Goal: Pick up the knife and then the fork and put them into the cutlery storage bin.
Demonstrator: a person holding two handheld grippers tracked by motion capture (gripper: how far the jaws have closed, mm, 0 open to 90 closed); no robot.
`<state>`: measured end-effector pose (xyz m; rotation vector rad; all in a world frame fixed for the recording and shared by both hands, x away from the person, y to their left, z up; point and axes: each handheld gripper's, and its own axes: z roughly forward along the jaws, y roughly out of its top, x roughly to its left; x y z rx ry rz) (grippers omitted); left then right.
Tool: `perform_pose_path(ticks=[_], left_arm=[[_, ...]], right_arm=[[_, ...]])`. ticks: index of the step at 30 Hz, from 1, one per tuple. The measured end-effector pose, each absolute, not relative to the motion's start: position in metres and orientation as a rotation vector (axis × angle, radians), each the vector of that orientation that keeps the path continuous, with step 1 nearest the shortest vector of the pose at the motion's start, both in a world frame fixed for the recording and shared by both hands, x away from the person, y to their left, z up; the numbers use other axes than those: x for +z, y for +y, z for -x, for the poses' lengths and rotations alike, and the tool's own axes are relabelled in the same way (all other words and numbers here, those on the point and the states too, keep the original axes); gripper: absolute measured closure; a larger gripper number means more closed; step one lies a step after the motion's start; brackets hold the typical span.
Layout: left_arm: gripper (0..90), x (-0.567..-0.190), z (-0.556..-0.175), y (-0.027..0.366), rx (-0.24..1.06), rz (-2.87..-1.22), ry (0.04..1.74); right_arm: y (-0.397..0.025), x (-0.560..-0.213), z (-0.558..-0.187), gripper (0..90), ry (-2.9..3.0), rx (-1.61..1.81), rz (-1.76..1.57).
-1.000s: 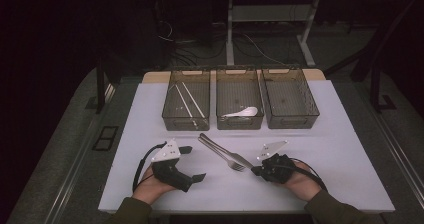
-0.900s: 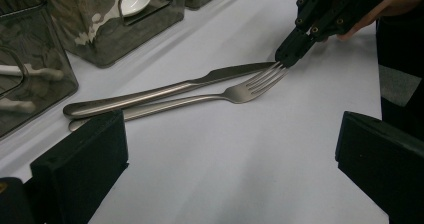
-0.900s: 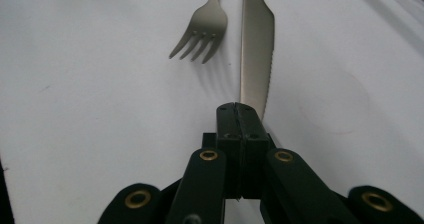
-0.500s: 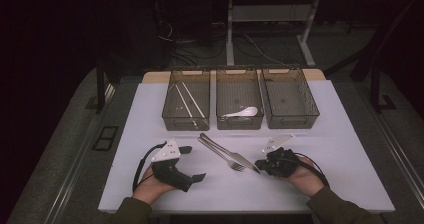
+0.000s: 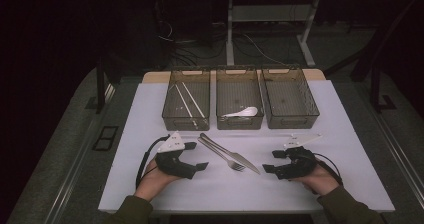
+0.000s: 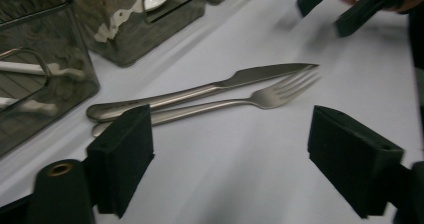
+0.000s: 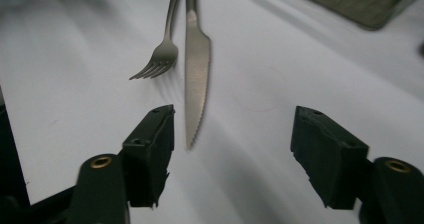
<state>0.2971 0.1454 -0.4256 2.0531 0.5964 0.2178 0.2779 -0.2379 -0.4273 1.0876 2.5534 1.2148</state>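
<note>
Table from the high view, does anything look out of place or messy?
Only the knife and fork: they lie loose on the white table, handles crossing, while chopsticks and spoon sit in bins. Nothing is spilled or damaged.

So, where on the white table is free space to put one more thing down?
Bare white table lies left of the three clear plastic bins, also right of them, and along the near edge between both hands. The middle is crowded: steel knife and steel fork lie between left gripper and right gripper.
</note>
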Motion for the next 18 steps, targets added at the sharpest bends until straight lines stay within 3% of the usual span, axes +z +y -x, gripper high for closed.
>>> perform_pose_path(ticks=[13,18], left_arm=[[75.1,-0.437,-0.337,0.119,0.216,-2.148,0.567],[87.0,-0.443,-0.346,0.102,0.195,-2.189,0.503]], right_arm=[[-0.275,-0.431,-0.262,28.6,2.444,1.285,-1.130],[-0.275,-0.431,-0.262,28.6,2.437,1.281,-1.132]])
